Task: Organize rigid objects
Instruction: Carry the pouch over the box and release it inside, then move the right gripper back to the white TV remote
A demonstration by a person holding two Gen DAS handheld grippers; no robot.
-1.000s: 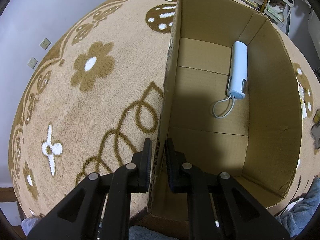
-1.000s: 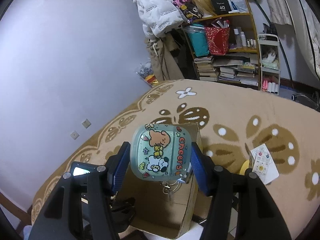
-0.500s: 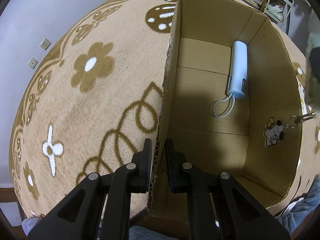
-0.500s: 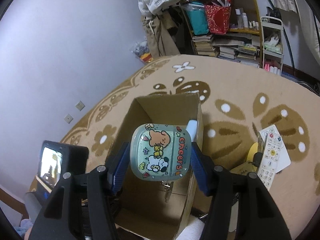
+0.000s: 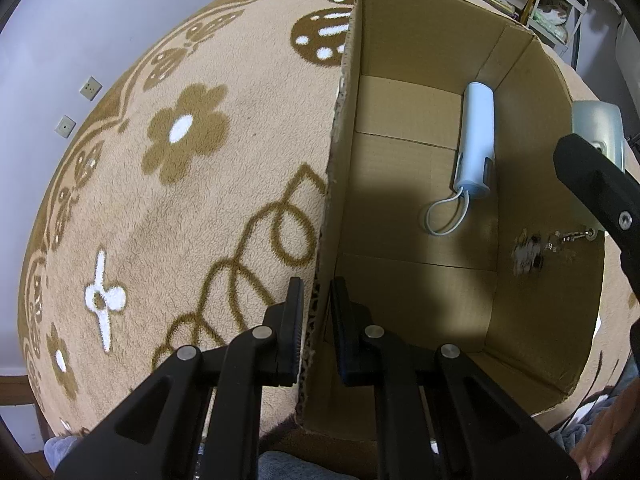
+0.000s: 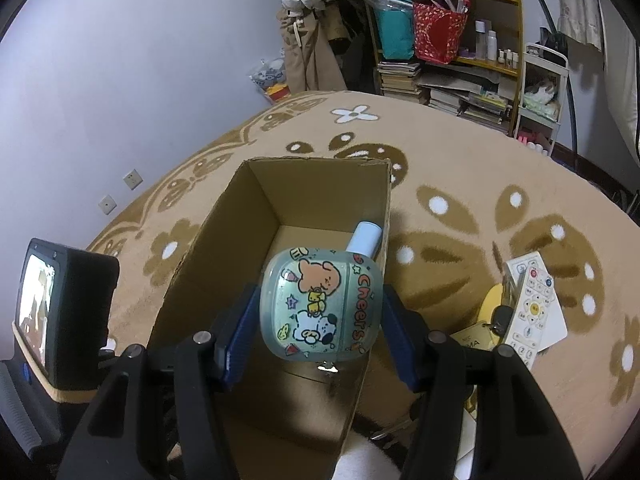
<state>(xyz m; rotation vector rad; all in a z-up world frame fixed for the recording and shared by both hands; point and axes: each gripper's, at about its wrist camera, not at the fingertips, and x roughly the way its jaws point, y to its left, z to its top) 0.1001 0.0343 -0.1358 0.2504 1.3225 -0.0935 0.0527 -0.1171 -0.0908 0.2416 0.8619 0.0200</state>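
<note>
Now your left tongs (image 5: 316, 312) are closed tight on the near wall of the cardboard box (image 5: 400, 40), one finger outside and one inside. Your right tongs (image 6: 318, 320) grip the pale green case (image 6: 320, 304) with cartoon animals and the word "Cheers"; it hangs over the open box, with a small charm (image 5: 528, 254) dangling below it. Inside the box a white cylinder device (image 5: 476, 140) with a cord loop lies along the right wall. On the carpet (image 5: 180, 200), right of the box, lies a white remote (image 6: 534, 304).
</note>
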